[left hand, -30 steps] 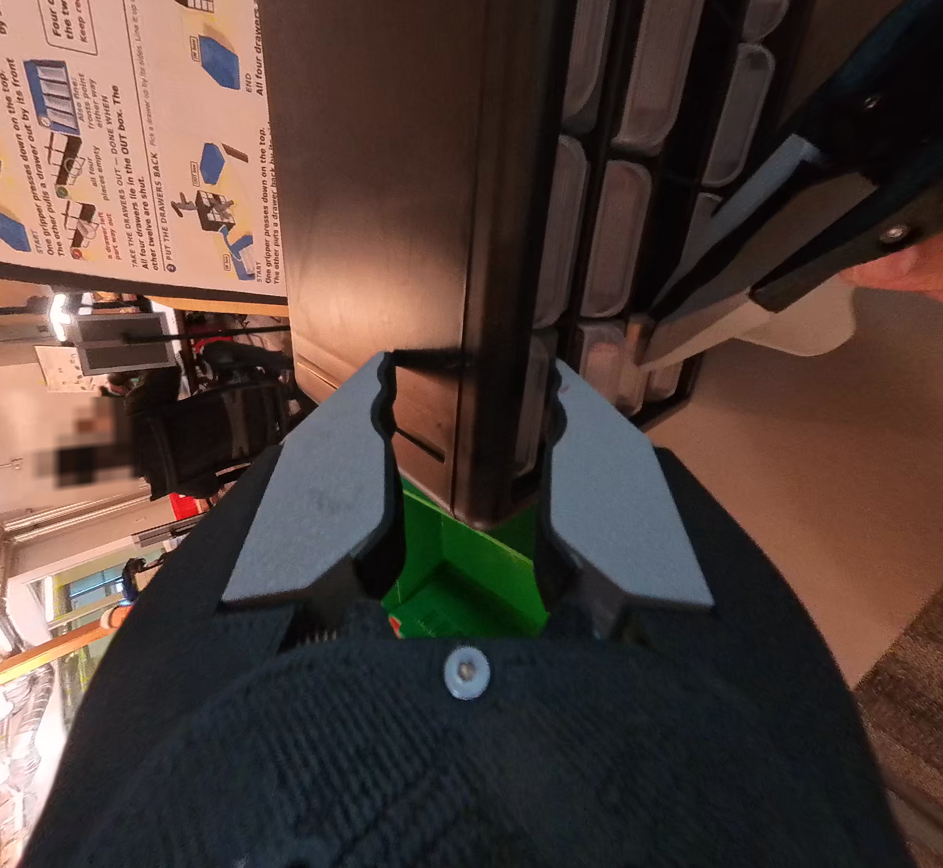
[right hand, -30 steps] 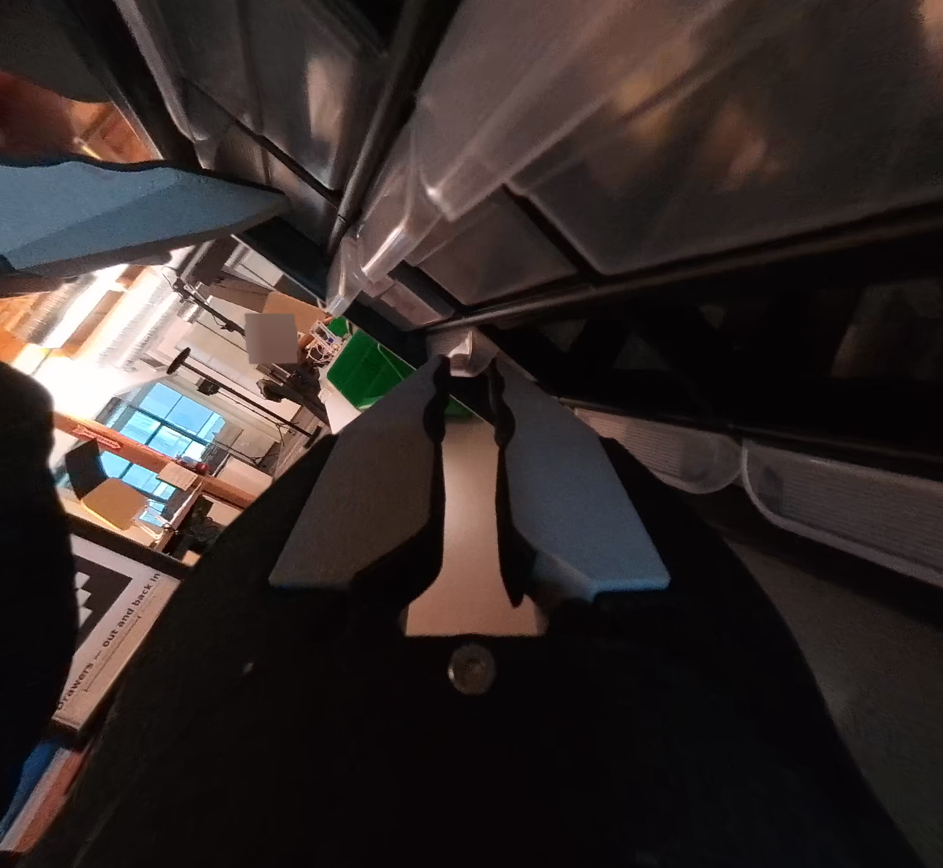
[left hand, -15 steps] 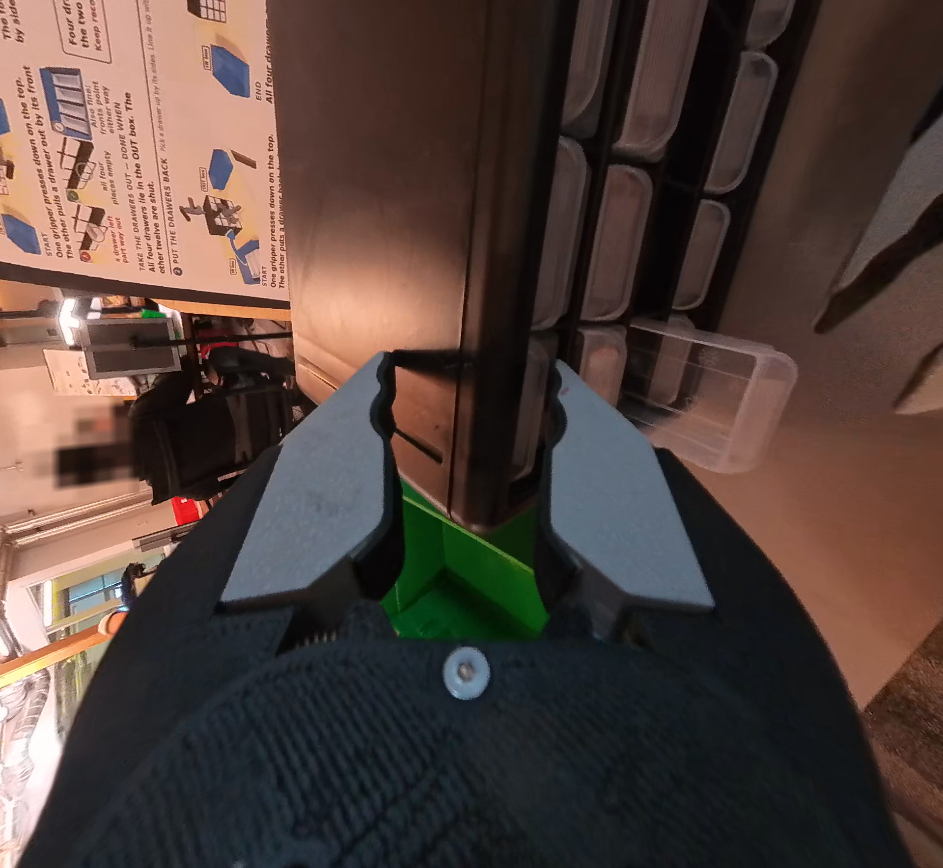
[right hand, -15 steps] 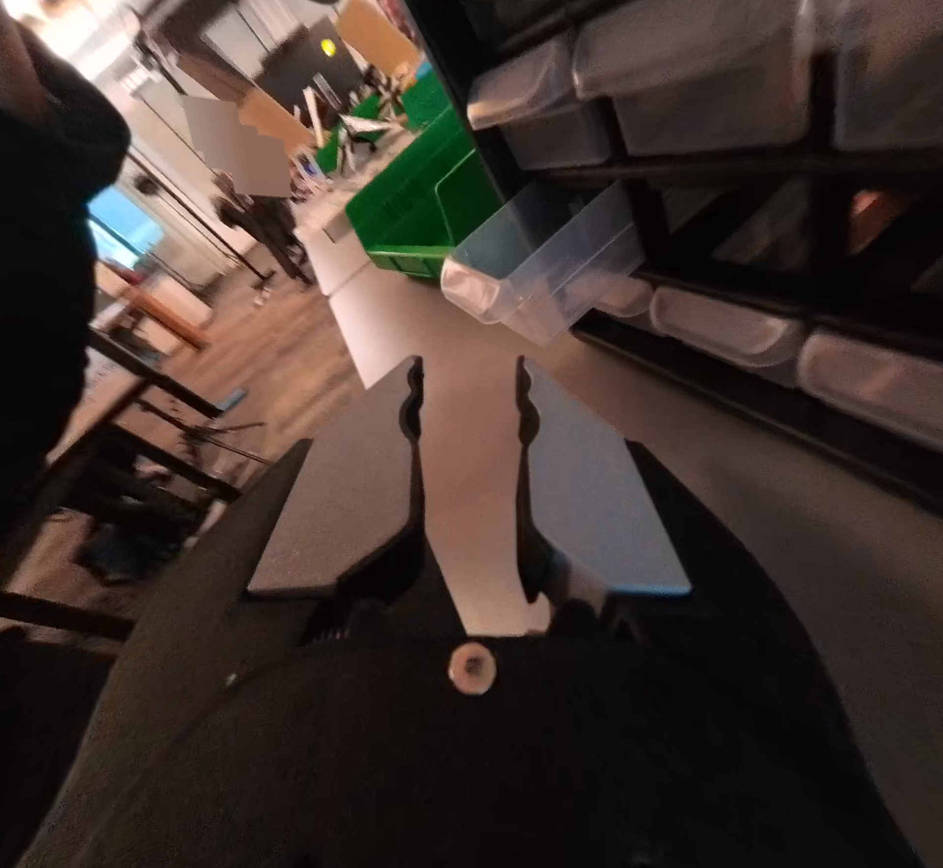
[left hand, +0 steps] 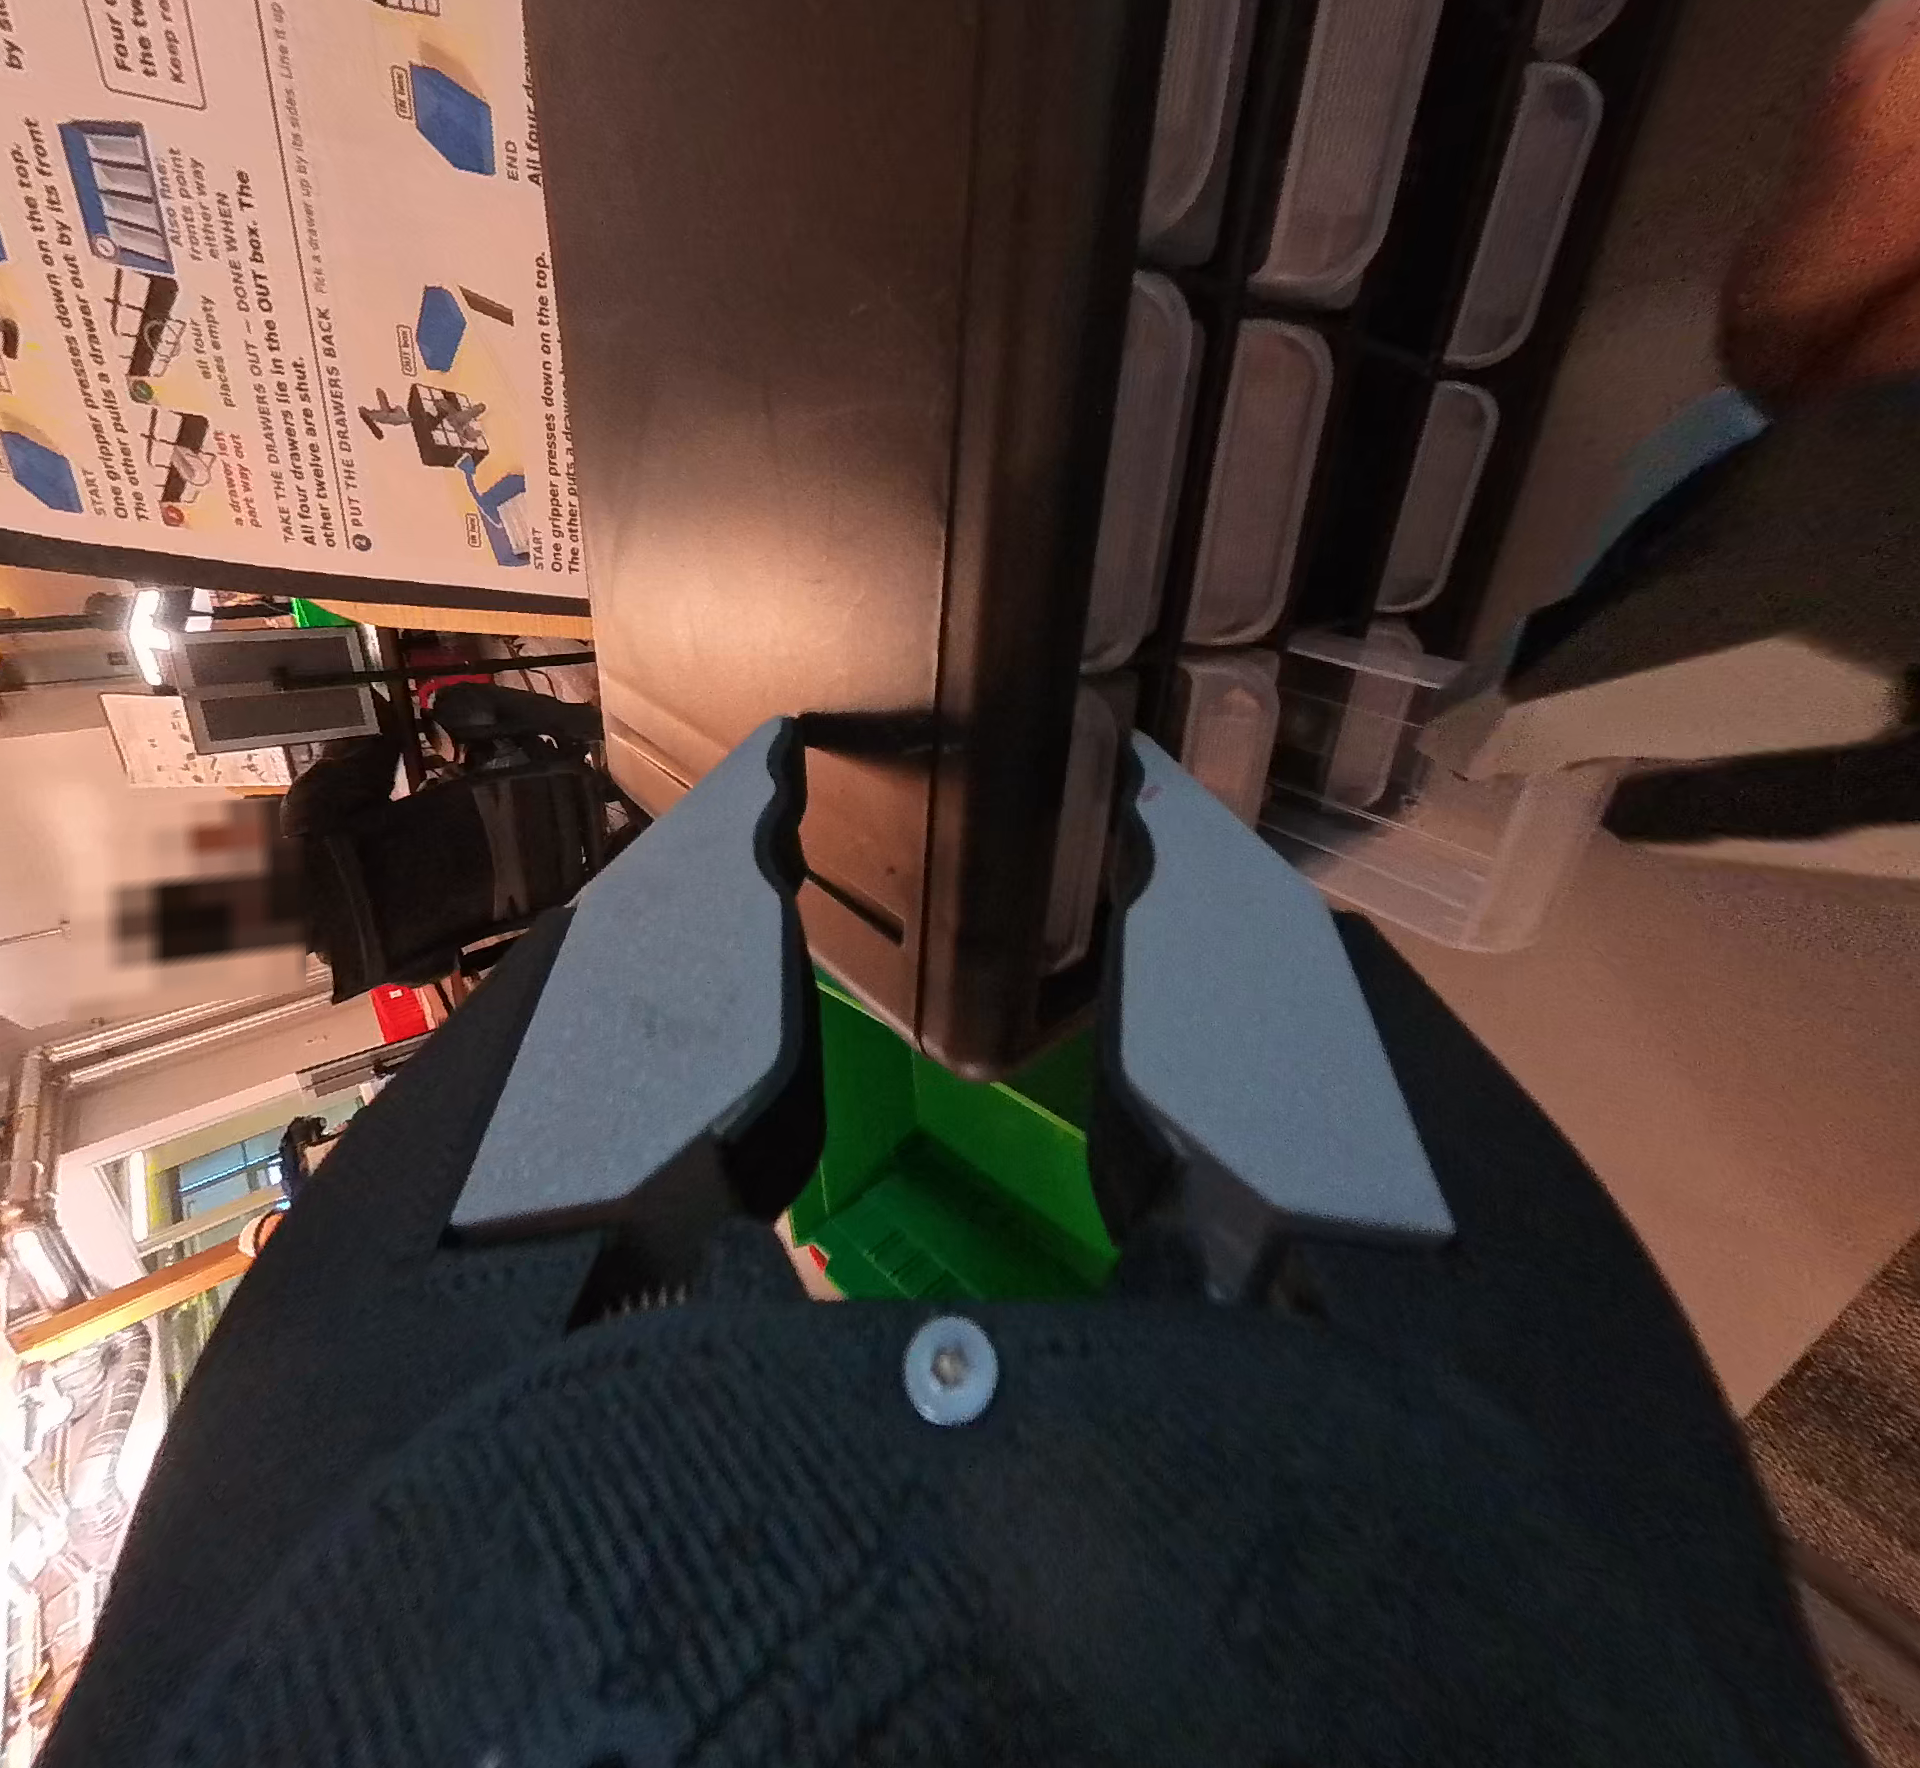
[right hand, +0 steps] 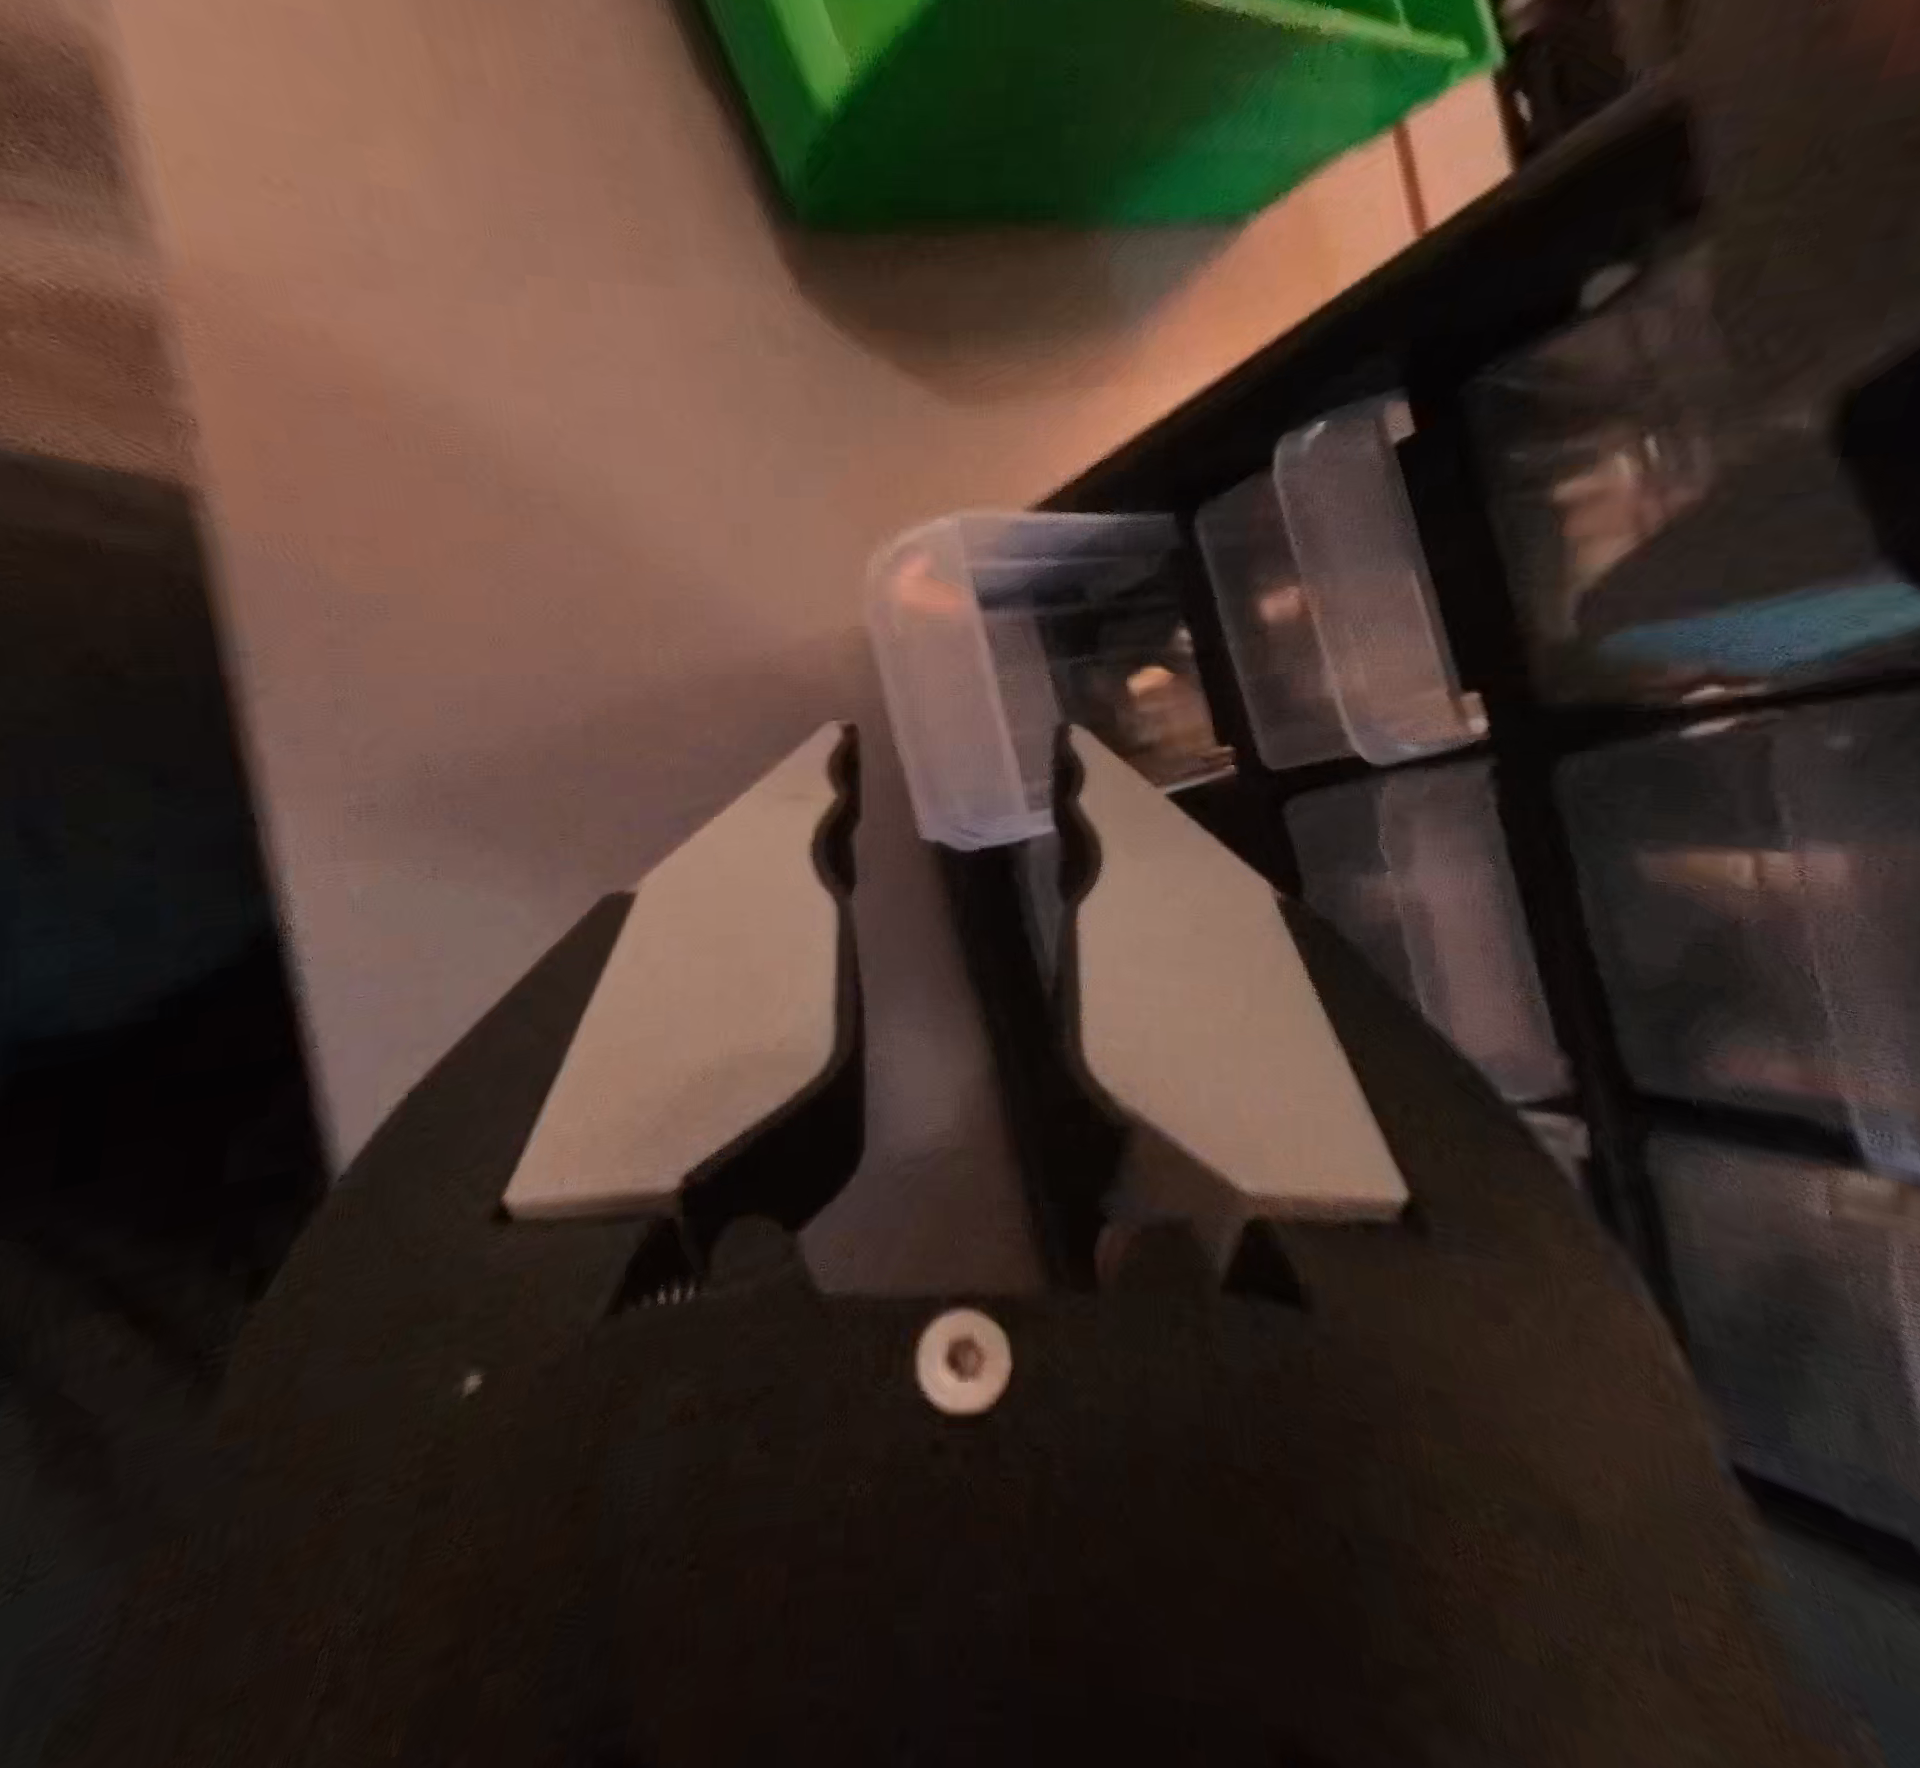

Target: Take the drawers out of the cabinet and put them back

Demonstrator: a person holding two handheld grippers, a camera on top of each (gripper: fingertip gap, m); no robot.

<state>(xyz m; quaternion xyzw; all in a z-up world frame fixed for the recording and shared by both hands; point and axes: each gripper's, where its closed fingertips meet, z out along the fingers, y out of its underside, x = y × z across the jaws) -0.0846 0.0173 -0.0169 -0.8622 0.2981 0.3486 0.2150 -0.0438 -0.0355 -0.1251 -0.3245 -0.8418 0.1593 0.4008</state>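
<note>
The left hand-held gripper (left hand: 956, 845) stands apart astride the cabinet (left hand: 769, 347) corner, apparently steadying it, while the right hand-held gripper (right hand: 954, 788), fingers apart, approaches the half-pulled clear drawer (right hand: 961, 679).

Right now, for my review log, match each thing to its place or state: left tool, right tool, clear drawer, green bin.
Things:
1. left tool
2. right tool
3. clear drawer
4. green bin

Places or states:
A. sticking partway out of the cabinet
B. open, astride the cabinet's corner edge
C. on the table beside the cabinet
D. open, tips at the clear drawer's front

Pairs: 1-B, 2-D, 3-A, 4-C.
</note>
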